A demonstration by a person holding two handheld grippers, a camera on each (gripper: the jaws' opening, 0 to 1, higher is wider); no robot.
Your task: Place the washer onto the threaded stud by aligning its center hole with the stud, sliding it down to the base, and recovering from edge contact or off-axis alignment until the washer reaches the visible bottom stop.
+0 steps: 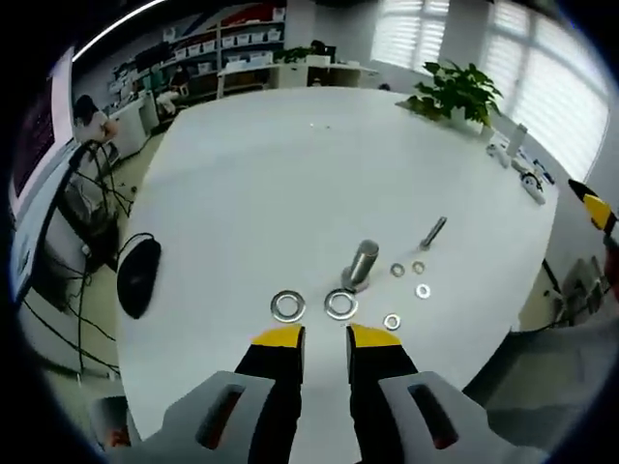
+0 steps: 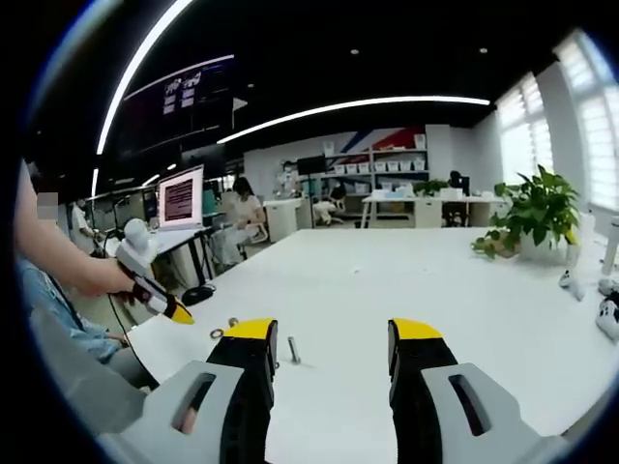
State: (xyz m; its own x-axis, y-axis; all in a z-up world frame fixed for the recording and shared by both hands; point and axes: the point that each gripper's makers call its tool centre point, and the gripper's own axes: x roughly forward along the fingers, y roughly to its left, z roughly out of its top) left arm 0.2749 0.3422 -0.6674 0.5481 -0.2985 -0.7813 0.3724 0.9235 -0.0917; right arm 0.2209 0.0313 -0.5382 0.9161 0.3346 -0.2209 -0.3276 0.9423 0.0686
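Both grippers' fingers are spread, empty; the left gripper (image 1: 325,335) risks nudging the flat washer (image 1: 340,304) beside the stud (image 1: 362,263) rather than lifting it.

The left gripper (image 1: 325,335) hovers low over a white table (image 1: 261,184), its yellow-tipped jaws parted with nothing between them. Just ahead of the tips lie two large washers: the left washer (image 1: 287,305) and the right washer (image 1: 340,304), the latter touching or just beside the base of an upright threaded stud (image 1: 361,263). Four small washers (image 1: 406,289) lie scattered to the right of the stud, and a loose bolt (image 1: 432,232) lies beyond them. A potted plant (image 1: 457,92) stands at the far edge.
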